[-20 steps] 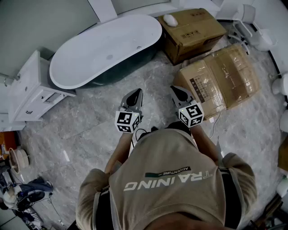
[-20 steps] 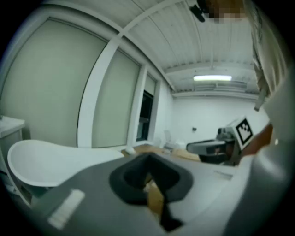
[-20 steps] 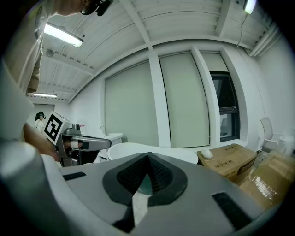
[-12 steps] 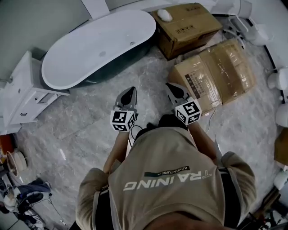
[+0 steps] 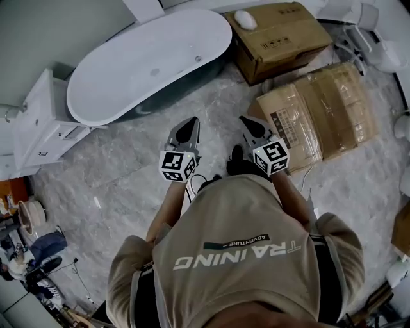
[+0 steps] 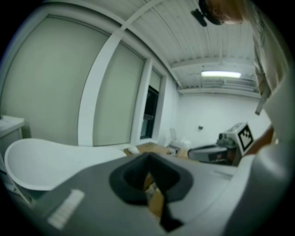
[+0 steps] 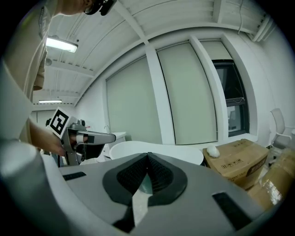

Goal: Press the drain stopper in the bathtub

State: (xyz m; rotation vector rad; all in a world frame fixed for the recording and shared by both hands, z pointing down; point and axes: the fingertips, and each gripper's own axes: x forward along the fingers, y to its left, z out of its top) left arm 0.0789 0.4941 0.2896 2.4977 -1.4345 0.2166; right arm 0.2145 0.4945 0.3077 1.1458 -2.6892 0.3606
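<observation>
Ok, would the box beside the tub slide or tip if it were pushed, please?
The box is broad, low and flat on the smooth floor, so it would probably slide, not tip. The white lump on top might roll off.

Head view: overhead, steeply down, bathtub [image 5: 147, 64] well ahead. Left gripper view, right gripper view: low, near level, facing bathtub, well apart from it. All three share bathtub.
</observation>
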